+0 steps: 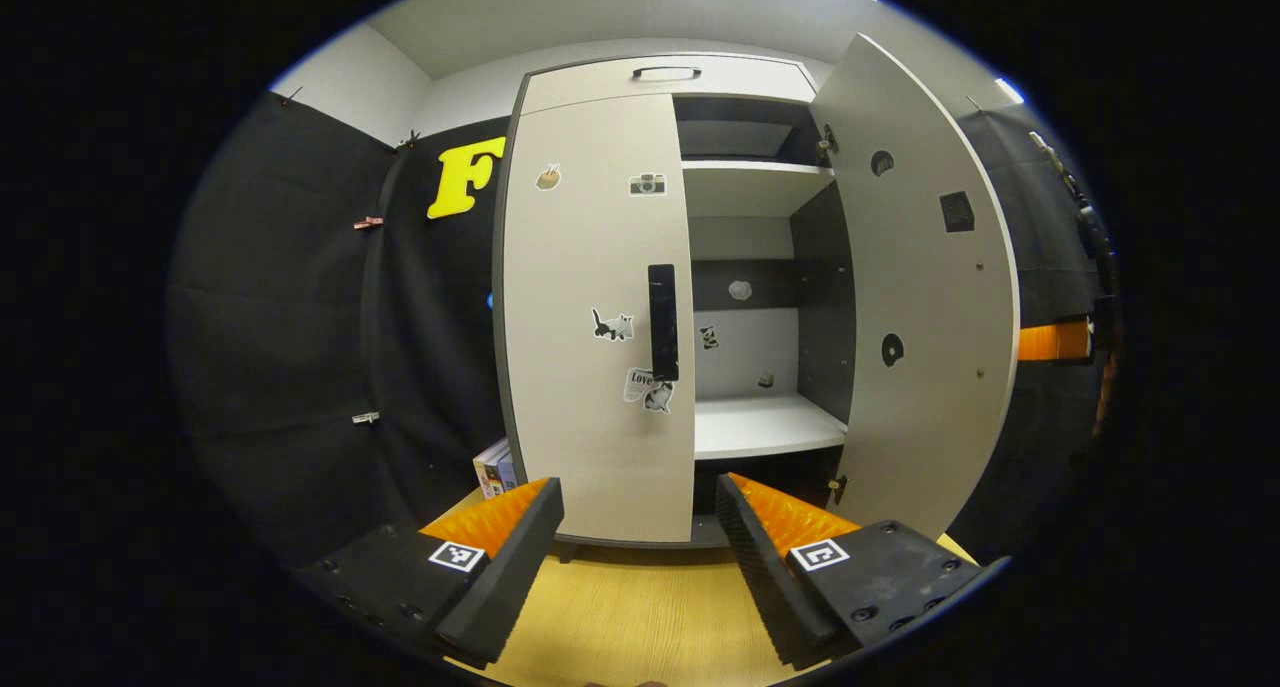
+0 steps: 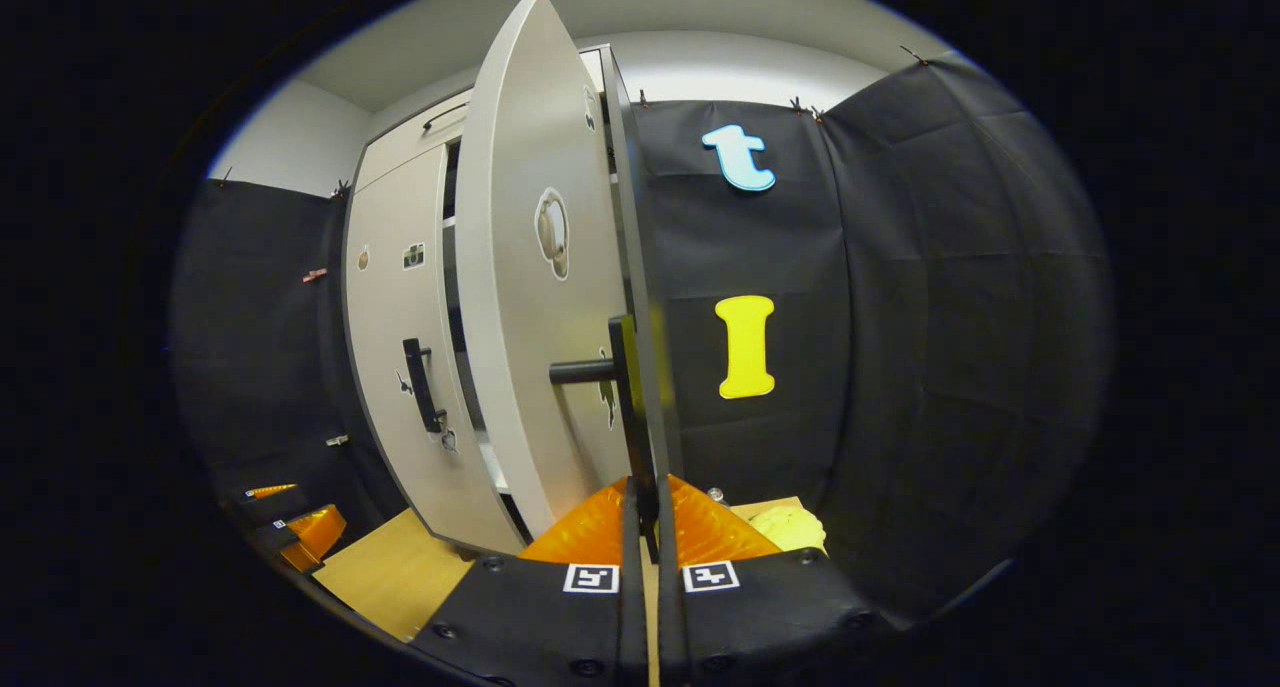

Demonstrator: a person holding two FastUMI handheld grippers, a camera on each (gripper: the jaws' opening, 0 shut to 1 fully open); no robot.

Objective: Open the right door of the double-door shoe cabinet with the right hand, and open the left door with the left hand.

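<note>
On the left, left gripper hangs level in front of the shoe cabinet, fingers spread wide, gripping nothing, apart from the cabinet. It faces the left door, which is closed. That door's dark vertical handle sits at its inner edge, untouched. Stickers on the left door: a camera, a cat, and one reading "Love" by the handle's lower end; other marks too small to read. Each gripper carries square black-and-white marker tags.

Centre: open compartment with pale shelves, dark inner walls, small stickers on the back panel.

Right: right door swung wide, inner face toward the left gripper view. In the right gripper view the right gripper is seen edge-on to that door; its fingers are close together around the door's bar handle, seemingly clamped on it, contact partly hidden by the door edge.

Surface: light wood-grain tabletop under the cabinet. Room: black cloth walls pinned with clips, white wall and ceiling above. A yellowish object lies on the tabletop behind the right door, too unclear to identify.
</note>
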